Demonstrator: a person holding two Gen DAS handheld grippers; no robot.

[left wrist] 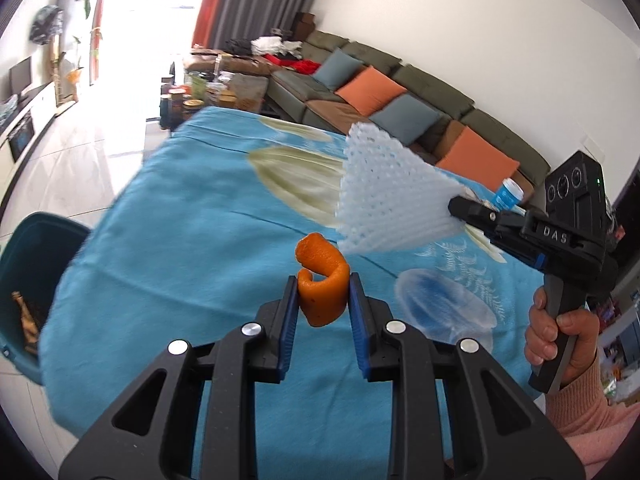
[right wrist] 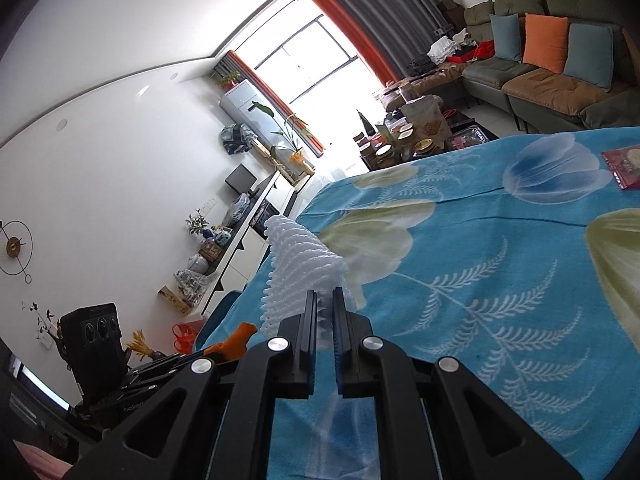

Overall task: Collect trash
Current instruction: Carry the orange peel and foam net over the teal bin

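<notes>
The left gripper (left wrist: 323,300), seen from its own camera, is clamped on a curl of orange peel (left wrist: 322,280), both blue pads pressing its lower half while the upper curl stands free above the fingertips, held over the blue flowered blanket (left wrist: 192,232). In the same view the right gripper (left wrist: 460,204) pinches one corner of a white foam net (left wrist: 388,196), which fans out to the left, and a hand (left wrist: 560,340) holds its grip. Only this view shows the teal bin (left wrist: 24,280) at the left edge beside the blanket (something brown already lies inside), so it is the view to steer by. Judgement: the step in hand is carrying both pieces to that bin; each should be brought squarely over the opening before its jaws part, the peel first since it is nearer, and the net kept low, as it is light and may drift. From the right wrist camera, the right gripper (right wrist: 324,300) is nearly shut on the thin edge of the net, its ridges bunched ahead of the fingers. This view adds a red packet (right wrist: 624,168) lying on the far right of the blanket, probably trash yet to collect, and shows the peel only as a sliver at lower left; the bin is not clearly made out here.
</notes>
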